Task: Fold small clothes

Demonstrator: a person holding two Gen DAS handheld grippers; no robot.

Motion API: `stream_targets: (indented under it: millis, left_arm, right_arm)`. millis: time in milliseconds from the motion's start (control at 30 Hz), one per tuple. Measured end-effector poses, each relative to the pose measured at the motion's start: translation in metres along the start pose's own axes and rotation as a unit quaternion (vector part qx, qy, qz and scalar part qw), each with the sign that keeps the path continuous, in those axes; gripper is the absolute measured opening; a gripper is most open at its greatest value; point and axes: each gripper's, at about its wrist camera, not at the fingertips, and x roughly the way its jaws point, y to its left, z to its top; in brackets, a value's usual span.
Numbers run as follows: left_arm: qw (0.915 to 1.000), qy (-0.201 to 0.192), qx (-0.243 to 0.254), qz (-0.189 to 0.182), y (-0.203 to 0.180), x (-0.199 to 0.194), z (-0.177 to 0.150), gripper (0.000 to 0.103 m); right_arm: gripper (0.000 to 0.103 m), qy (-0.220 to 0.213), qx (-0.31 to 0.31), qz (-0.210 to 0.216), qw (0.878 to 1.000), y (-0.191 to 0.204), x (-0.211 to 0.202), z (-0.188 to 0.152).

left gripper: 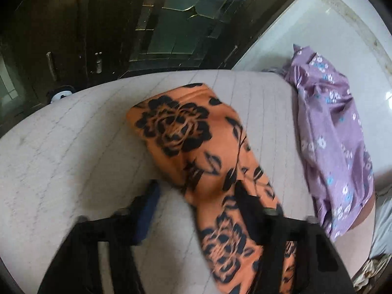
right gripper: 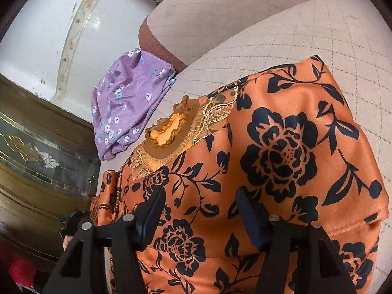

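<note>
A folded garment (right gripper: 281, 159) lies on a mattress (right gripper: 306, 36), its neckline (right gripper: 169, 132) toward the mattress edge. A second, crumpled garment (right gripper: 127, 107) hangs over that edge just beyond it, with the floor (right gripper: 44, 29) beneath. The right tongs (right gripper: 199, 210) hover over the folded garment. A cupboard (left gripper: 98, 24) stands behind the mattress.

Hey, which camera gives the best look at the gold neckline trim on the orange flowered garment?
The right wrist view: the gold neckline trim on the orange flowered garment is sharp and unobstructed. The left wrist view shows only blurred orange fabric, no trim.
</note>
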Motion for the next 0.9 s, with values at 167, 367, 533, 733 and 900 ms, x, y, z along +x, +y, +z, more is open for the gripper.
stream_targets:
  millis: [167,367,533,733,900]
  left_arm:
    - [0.9987,-0.042,0.016,0.024,-0.006,0.01,0.001,0.011]
    - [0.9907,-0.086,0.096,0.043,-0.038,-0.01,-0.01,0.008]
    - [0.9795,-0.105,0.172,-0.004,-0.093,-0.057,-0.028,0.007]
    - [0.9527,-0.087,0.277,-0.089,-0.179,-0.117,-0.094,0.007]
    - [0.9191,-0.042,0.363,-0.148,-0.247,-0.15,-0.178,0.007]
  right_arm:
    - [0.063,-0.009,-0.015,-0.01,1.0,0.004,0.0,0.0]
    - [0.063,-0.034,-0.01,-0.019,0.999,0.001,-0.01,0.007]
    - [0.063,-0.068,-0.005,-0.029,0.997,-0.003,-0.032,0.016]
    - [0.063,-0.118,0.015,-0.046,0.992,-0.017,-0.068,0.025]
    - [0.063,-0.162,0.045,-0.045,0.985,-0.036,-0.104,0.031]
